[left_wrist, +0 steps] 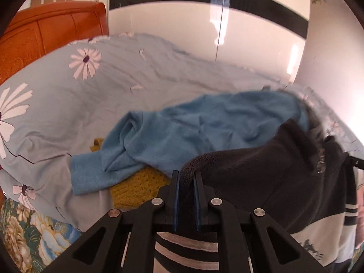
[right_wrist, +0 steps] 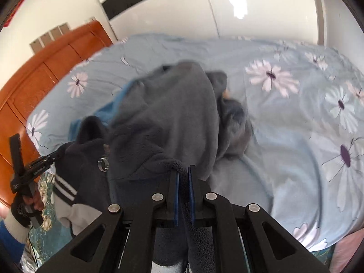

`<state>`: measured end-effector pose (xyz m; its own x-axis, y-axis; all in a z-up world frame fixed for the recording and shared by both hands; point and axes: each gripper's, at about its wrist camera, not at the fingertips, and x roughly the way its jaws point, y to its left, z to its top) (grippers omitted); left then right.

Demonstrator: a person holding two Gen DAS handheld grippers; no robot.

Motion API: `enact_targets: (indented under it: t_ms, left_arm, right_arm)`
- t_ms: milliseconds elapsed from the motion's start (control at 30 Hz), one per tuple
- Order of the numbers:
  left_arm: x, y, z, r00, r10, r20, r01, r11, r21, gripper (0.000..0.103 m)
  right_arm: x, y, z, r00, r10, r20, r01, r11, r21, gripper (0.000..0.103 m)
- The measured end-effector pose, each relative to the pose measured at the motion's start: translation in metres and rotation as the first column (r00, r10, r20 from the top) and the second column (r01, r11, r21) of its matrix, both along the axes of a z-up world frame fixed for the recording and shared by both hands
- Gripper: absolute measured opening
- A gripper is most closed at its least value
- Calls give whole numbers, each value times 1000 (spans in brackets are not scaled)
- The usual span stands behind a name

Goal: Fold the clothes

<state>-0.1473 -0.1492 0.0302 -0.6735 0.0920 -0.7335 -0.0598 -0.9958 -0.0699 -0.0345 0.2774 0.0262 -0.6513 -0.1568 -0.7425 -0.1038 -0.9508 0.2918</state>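
A dark grey fleece jacket (left_wrist: 257,170) with a white striped hem hangs lifted over the bed, stretched between both grippers. My left gripper (left_wrist: 187,175) is shut on a fold of its edge. My right gripper (right_wrist: 183,170) is shut on another part of the fleece jacket (right_wrist: 163,122), which drapes ahead of it, blurred by motion. In the right wrist view the left gripper (right_wrist: 56,153) grips the jacket at the left, held by a gloved hand (right_wrist: 21,207). A blue sweater (left_wrist: 204,132) lies crumpled on the bed beyond the jacket, over a yellow knitted garment (left_wrist: 136,188).
The bed wears a light blue duvet (right_wrist: 284,136) printed with white daisies. An orange wooden headboard (left_wrist: 45,34) stands at the left, glossy white wardrobe doors (left_wrist: 261,34) behind. A floral sheet (left_wrist: 25,234) shows at the near bed edge.
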Motion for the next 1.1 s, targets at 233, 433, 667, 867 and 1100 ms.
enact_targets:
  t_ms: [233, 433, 667, 867, 1100]
  left_arm:
    - [-19, -1, -37, 994, 49, 93, -56, 996, 76, 16]
    - [15, -10, -31, 988, 12, 154, -42, 981, 191, 54]
    - [120, -36, -38, 969, 158, 192, -195, 962, 192, 63]
    - [207, -68, -67, 903, 289, 317, -375, 892, 252, 63]
    - [252, -94, -68, 835, 424, 350, -522, 810, 266, 63]
  right_arm:
    - [-1, 0, -6, 998, 43, 50, -43, 999, -8, 9]
    - [41, 8, 15, 998, 47, 35, -46, 998, -32, 29]
    - [162, 57, -21, 969, -151, 197, 165, 985, -57, 43]
    - [251, 60, -101, 878, -201, 434, 277, 953, -120, 43]
    - [261, 51, -118, 860, -221, 460, 329, 929, -168, 16]
